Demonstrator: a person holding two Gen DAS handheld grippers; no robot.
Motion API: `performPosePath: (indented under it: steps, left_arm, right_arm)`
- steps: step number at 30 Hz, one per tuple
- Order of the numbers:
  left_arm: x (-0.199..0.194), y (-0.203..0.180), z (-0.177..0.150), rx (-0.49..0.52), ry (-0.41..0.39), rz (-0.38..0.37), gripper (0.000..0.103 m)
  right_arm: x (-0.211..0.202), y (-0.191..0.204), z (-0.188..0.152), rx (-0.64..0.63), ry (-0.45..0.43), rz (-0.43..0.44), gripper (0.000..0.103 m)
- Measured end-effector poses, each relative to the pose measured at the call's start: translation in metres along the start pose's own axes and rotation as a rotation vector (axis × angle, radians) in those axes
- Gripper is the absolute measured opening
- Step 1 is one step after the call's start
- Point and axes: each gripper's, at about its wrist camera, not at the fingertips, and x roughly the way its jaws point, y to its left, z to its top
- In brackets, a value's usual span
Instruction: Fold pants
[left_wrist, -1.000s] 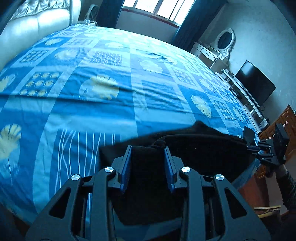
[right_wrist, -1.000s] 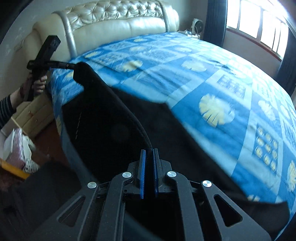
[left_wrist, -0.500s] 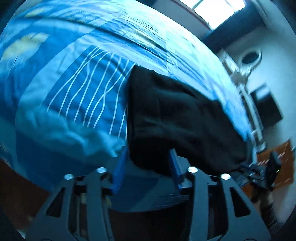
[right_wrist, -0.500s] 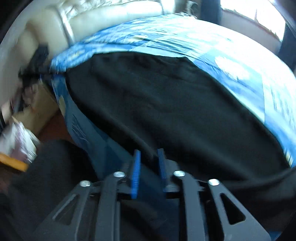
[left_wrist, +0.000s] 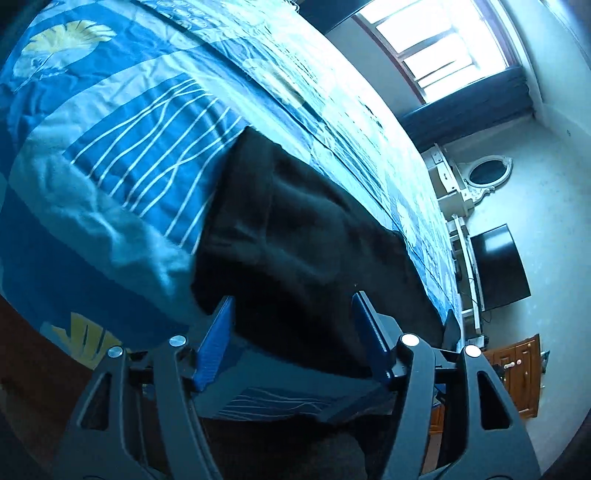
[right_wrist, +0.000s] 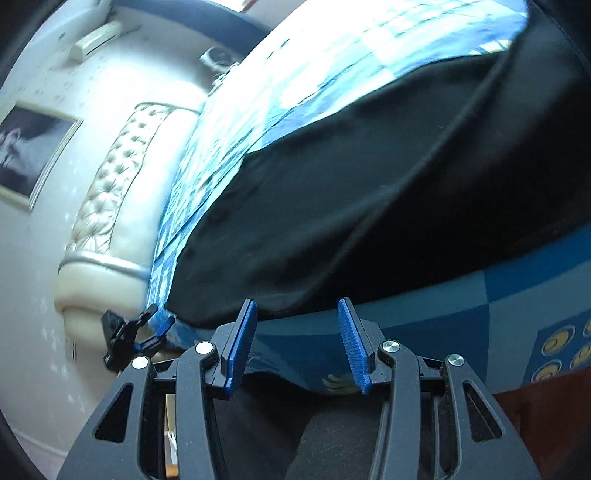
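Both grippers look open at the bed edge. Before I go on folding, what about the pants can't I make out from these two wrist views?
- Right wrist view: the far end of the black pants runs off the right frame edge.
- Left wrist view: the pants' near hem sits behind the left gripper.
- Both views: the dark cloth hides fold layers and seams.
- Right wrist view: the blue bedspread is washed out by glare.

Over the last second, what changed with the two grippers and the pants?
Both let go: the right gripper, shut on the pants' edge a second ago, is now open, and the left gripper has opened wider. Both have pulled back below the bed's edge. The black pants, then held up, now lie flat on the blue bedspread, which stayed put.
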Motion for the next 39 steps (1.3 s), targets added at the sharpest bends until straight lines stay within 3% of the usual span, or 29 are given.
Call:
performPosePath:
  steps: [6, 12, 13, 14, 15, 16, 17, 21, 26, 30, 32, 34, 36, 39]
  left_arm:
    - [0.019, 0.000, 0.001, -0.042, 0.023, 0.009, 0.063]
    - [0.031, -0.006, -0.002, -0.013, 0.027, 0.069, 0.063]
    - [0.034, -0.008, -0.001, -0.002, 0.027, 0.088, 0.055]
    - [0.036, -0.009, -0.001, 0.006, 0.028, 0.108, 0.038]
    - [0.038, -0.011, 0.000, 0.018, 0.033, 0.131, 0.031]
    - [0.038, -0.012, 0.001, 0.025, 0.032, 0.145, 0.016]
    - [0.036, -0.014, 0.001, 0.033, 0.023, 0.149, 0.008]
    - [0.029, -0.016, -0.005, 0.045, 0.004, 0.142, 0.008]
    - [0.039, 0.004, -0.017, 0.011, 0.025, 0.113, 0.008]
    - [0.037, 0.009, -0.016, 0.009, 0.034, 0.086, 0.009]
    - [0.033, 0.003, -0.017, 0.044, 0.026, 0.114, 0.014]
    - [0.026, -0.008, -0.020, 0.105, 0.012, 0.165, 0.017]
    - [0.019, -0.019, -0.024, 0.172, 0.005, 0.211, 0.027]
    - [0.007, -0.037, -0.029, 0.259, -0.024, 0.264, 0.045]
  right_arm:
    - [0.013, -0.007, -0.004, 0.084, -0.019, -0.012, 0.046]
    - [0.019, -0.009, -0.005, 0.136, -0.071, -0.023, 0.047]
    - [0.017, -0.012, -0.005, 0.127, -0.086, -0.038, 0.043]
    - [0.018, -0.010, -0.004, 0.112, -0.094, -0.065, 0.037]
    - [0.019, -0.006, 0.000, 0.078, -0.096, -0.107, 0.017]
    - [0.017, -0.002, 0.003, 0.049, -0.109, -0.118, 0.010]
    - [0.014, 0.003, 0.008, 0.039, -0.124, -0.112, 0.009]
    - [-0.009, 0.019, 0.017, -0.069, -0.214, -0.121, 0.008]
    - [0.004, -0.009, 0.006, -0.055, -0.154, -0.179, 0.008]
    - [0.009, -0.025, 0.000, -0.014, -0.145, -0.119, 0.008]
    - [0.002, -0.029, 0.000, 0.009, -0.127, -0.095, 0.009]
    - [-0.013, -0.026, 0.000, 0.028, -0.111, -0.105, 0.016]
    - [-0.034, -0.021, 0.003, 0.023, -0.113, -0.133, 0.030]
    - [-0.081, -0.027, 0.014, 0.019, -0.154, -0.196, 0.040]
